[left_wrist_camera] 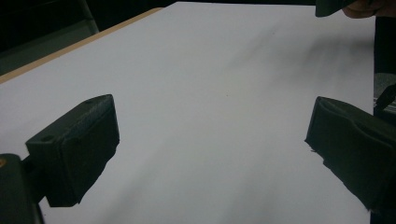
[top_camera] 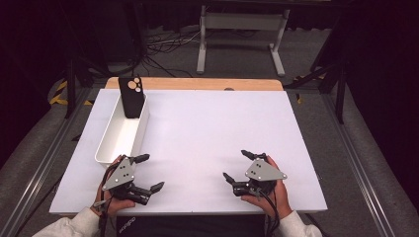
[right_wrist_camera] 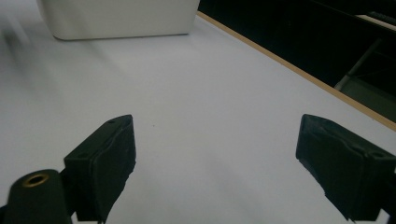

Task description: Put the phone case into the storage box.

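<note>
From the high view, a long white bin [top_camera: 121, 133] sits at the left side of the white table [top_camera: 207, 133], its long axis running from the near edge toward the far edge, tilted slightly rightward as it goes away. A black phone case [top_camera: 132, 96] stands nearly upright at the bin's far end, leaning against the end wall, its camera cutouts at the top and facing the person. The left gripper [top_camera: 146, 173] rests on the table just beside the bin's near end, jaws spread wide and pointing right, holding nothing. The right gripper [top_camera: 237, 166] lies near the front edge, well apart from the bin, jaws spread wide and pointing left, also holding nothing.

In the left gripper view, the left gripper [left_wrist_camera: 212, 140] has its two black jaws far apart with bare table [left_wrist_camera: 210, 70] between them; a bit of the other hand [left_wrist_camera: 369, 7] shows at the top right corner.

In the right gripper view, the right gripper [right_wrist_camera: 215, 154] is wide open over bare table [right_wrist_camera: 187, 84], nothing between the jaws. The near end of the bin [right_wrist_camera: 116, 18] stands ahead at upper left.
</note>
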The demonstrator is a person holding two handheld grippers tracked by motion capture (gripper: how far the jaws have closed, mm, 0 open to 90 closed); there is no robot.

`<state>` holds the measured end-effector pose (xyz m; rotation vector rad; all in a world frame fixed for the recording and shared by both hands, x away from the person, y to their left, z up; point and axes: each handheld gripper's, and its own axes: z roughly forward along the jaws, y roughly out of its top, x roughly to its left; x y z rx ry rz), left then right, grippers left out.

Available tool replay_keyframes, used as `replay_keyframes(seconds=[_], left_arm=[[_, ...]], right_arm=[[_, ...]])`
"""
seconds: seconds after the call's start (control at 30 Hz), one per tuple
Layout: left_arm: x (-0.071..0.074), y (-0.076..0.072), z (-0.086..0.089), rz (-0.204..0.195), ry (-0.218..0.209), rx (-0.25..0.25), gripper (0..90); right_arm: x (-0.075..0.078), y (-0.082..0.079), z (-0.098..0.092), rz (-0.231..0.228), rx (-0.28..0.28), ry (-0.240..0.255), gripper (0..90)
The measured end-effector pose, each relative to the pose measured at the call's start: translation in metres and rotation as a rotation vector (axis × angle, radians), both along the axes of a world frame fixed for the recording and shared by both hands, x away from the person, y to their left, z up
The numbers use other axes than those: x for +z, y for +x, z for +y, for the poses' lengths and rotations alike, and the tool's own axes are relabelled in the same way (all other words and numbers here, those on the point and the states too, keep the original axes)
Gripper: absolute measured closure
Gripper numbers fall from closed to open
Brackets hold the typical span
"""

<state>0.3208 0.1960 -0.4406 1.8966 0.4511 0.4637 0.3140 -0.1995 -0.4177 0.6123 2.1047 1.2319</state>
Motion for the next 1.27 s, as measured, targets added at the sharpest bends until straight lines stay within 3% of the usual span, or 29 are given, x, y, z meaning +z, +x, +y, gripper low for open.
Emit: replay_keyframes(seconds=[0.5,1.27], left_arm=[[0.0026,-0.0021,0.0015,-0.009,0.006,-0.019,2.9],[0.0003,0.0005,-0.0024,0.010,0.023,-0.028,3.4]], right_arm=[[-0.0006,-0.0016,0.0042,-0.003,-0.004,-0.028,12.5],[-0.0021,0.0008,0.0019,-0.001,-0.023,-0.035,13.6]])
